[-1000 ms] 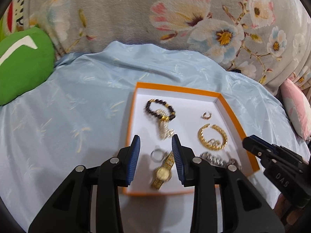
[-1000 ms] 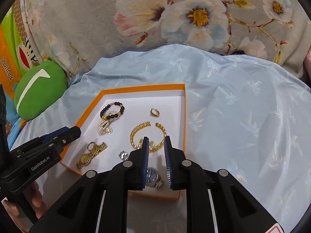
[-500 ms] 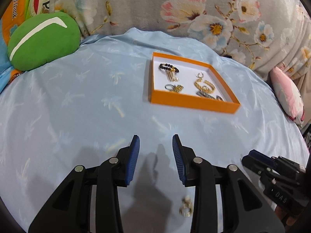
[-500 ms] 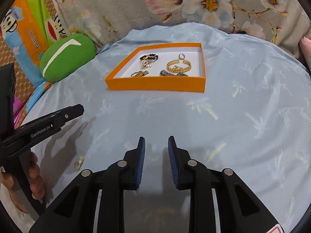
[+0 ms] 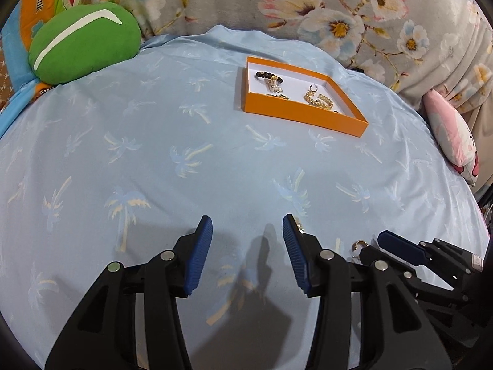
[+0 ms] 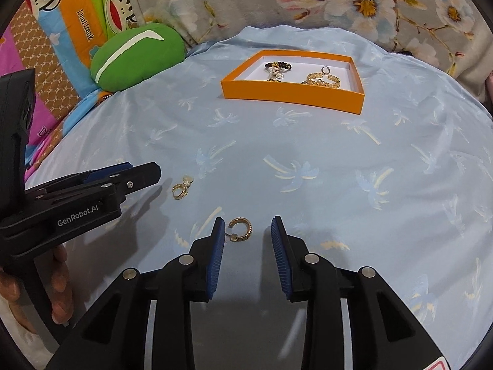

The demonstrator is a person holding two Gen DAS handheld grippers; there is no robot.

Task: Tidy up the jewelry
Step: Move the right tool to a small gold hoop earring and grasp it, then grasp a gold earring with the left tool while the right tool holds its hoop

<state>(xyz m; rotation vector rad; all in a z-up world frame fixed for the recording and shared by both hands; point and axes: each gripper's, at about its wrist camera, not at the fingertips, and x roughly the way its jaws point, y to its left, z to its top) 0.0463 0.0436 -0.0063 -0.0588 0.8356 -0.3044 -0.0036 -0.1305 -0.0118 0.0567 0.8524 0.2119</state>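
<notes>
While both jaws sit spread and empty, we count two loose pieces on the blue palm-print sheet (image 6: 308,141): a gold hoop earring (image 6: 241,230) between the right gripper (image 6: 246,240) pads, a ring pair (image 6: 182,187) near the left gripper (image 5: 248,251). One orange tray (image 6: 289,94) holds beaded bracelet (image 6: 278,66), gold chain (image 6: 323,79). Green cushion (image 6: 137,55) beyond.

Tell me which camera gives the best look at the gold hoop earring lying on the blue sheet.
The right wrist view. The gold hoop earring lies in full sight there, between the open fingers of the right gripper. The left wrist view catches only a sliver of it, mostly hidden behind the grippers.
</notes>
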